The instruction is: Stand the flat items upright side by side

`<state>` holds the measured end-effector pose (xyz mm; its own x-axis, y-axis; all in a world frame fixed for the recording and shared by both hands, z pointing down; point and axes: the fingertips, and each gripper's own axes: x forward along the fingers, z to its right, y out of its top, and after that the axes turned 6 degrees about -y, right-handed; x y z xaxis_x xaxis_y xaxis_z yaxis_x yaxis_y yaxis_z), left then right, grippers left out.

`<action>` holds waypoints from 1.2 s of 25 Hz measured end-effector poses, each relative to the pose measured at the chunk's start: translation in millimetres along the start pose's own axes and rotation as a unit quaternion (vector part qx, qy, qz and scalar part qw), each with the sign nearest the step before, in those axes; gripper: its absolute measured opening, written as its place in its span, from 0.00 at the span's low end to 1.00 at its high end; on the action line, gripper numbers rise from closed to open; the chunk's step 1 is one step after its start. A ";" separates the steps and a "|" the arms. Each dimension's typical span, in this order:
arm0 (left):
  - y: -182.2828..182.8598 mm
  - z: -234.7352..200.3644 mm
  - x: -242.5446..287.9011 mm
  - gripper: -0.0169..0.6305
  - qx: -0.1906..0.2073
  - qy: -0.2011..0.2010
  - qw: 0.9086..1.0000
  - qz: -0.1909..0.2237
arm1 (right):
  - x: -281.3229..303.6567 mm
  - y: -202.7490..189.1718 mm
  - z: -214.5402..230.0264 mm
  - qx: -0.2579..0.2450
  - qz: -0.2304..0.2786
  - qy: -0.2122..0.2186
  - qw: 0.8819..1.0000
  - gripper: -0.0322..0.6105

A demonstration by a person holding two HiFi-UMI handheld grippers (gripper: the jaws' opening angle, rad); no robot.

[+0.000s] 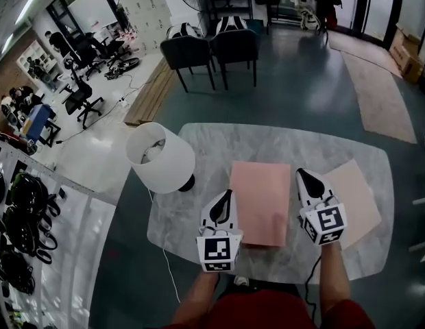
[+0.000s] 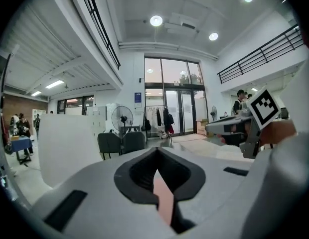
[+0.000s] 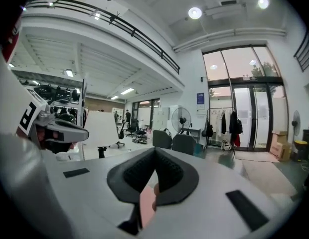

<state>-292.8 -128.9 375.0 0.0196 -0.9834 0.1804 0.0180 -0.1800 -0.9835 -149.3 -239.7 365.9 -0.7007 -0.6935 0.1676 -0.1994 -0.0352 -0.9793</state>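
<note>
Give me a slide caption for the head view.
Left tongs and right tongs clamp a pink board at a marble table, white lamp alongside.

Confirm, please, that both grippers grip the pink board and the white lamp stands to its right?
No: the white lamp stands left of the pink board, as the head view shows; the left gripper and right gripper do grip it.

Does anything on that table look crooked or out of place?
Only the pale sheet on the right side of the table: it lies turned at an angle, while the pink board beside it sits square. Nothing looks spilled or broken.
</note>
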 end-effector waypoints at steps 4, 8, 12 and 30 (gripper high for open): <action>-18.4 3.4 5.7 0.04 -0.013 0.013 0.999 -0.033 | 33.6 -16.7 -4.4 -0.043 -0.044 0.073 0.995 0.05; -46.2 9.6 1.1 0.04 -0.023 0.020 0.997 -0.064 | 60.9 -44.2 -11.2 -0.075 -0.079 0.126 0.986 0.05; -75.0 18.5 -10.0 0.04 -0.039 0.023 0.994 -0.096 | 85.7 -71.6 -22.1 -0.105 -0.114 0.171 0.973 0.05; -199.9 77.5 -52.2 0.04 -0.092 0.021 0.961 -0.261 | 166.3 -172.8 -56.4 -0.172 -0.268 0.347 0.882 0.30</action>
<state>-219.9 -39.8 563.3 0.0159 -0.7570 0.6532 -0.1626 -0.6466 -0.7453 -270.0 -308.4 569.4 -0.6697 -0.0318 0.7420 -0.7417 0.0786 -0.6661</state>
